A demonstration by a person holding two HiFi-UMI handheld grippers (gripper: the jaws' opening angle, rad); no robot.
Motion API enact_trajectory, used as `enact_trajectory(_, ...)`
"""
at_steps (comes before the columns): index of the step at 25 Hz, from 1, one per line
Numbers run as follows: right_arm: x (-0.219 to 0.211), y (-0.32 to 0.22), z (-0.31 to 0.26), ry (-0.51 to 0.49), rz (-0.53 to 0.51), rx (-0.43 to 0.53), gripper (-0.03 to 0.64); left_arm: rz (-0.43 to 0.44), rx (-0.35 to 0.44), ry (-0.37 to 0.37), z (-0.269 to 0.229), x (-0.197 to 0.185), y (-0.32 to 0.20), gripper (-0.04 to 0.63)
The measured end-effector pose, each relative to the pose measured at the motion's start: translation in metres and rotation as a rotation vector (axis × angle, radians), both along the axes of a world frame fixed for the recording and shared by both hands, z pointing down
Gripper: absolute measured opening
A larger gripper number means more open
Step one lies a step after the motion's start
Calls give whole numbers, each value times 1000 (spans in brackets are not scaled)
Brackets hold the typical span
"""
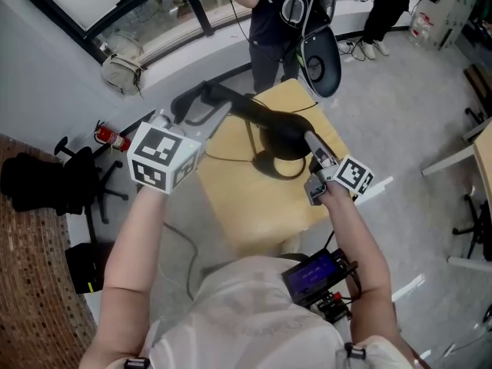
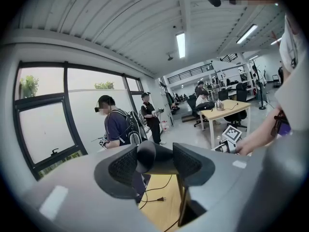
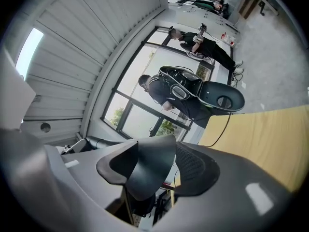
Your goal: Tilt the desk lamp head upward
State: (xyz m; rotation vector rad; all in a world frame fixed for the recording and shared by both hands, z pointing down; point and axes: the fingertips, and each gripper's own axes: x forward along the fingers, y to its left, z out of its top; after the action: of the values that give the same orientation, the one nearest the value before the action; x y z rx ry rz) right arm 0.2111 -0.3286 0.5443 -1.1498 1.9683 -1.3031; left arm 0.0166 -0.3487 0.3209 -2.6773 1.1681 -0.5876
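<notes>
A black desk lamp stands on a small wooden table [image 1: 254, 214], its round base [image 1: 265, 167] near the table's middle. In the head view my left gripper [image 1: 201, 104] reaches in from the left, shut on the lamp's arm [image 1: 231, 102]. In the left gripper view the rounded arm [image 2: 159, 159] fills the gap between the pads [image 2: 123, 166]. My right gripper [image 1: 307, 143] comes in from the right, shut on the lamp head [image 1: 280, 133]. The right gripper view shows the head's dark shade [image 3: 149, 170] wedged between that gripper's [image 3: 154, 166] jaws.
The lamp's cord [image 1: 231, 156] loops across the tabletop. Two people stand beyond the table's far edge, one with a dark oval pad [image 1: 319, 56]. A black office chair [image 1: 46, 179] and a fire extinguisher [image 1: 111, 137] sit left; another table's corner [image 1: 484, 156] shows right.
</notes>
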Motion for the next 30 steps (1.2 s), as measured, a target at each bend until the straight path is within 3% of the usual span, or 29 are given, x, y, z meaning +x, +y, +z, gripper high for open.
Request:
enact_trajectory(10, 8, -3, -17, 51, 8, 69, 242, -16, 0, 52, -1, -1, -1, 230)
enact_trajectory(21, 20, -6, -39, 166, 36, 54, 245, -34, -17, 129, 1, -7, -9, 229)
enact_trajectory(30, 23, -7, -41, 200, 54, 40, 247, -40, -10, 161, 7, -10, -10, 229)
